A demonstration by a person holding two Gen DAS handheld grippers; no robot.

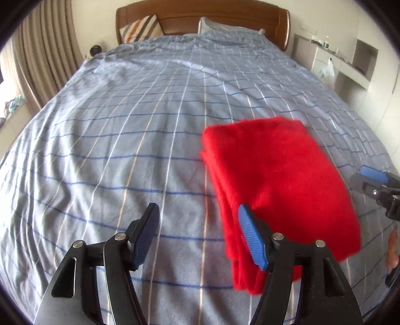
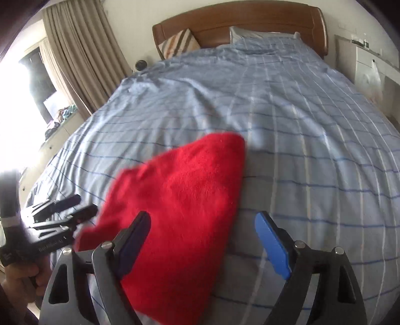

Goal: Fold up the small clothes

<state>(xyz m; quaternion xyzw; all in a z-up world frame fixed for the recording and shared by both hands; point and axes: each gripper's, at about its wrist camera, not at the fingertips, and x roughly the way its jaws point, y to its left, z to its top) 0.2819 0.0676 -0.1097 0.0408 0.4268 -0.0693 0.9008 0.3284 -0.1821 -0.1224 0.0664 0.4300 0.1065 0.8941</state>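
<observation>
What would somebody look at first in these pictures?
The bright red cloth, folded into a thick pad, lies on the blue checked bed and jumps out at once. Next come the two tools near the camera: the left tool stands open beside the cloth's left edge, and the right tool stands open above its right side, neither one gripping it. Far back is a brown headboard.
</observation>
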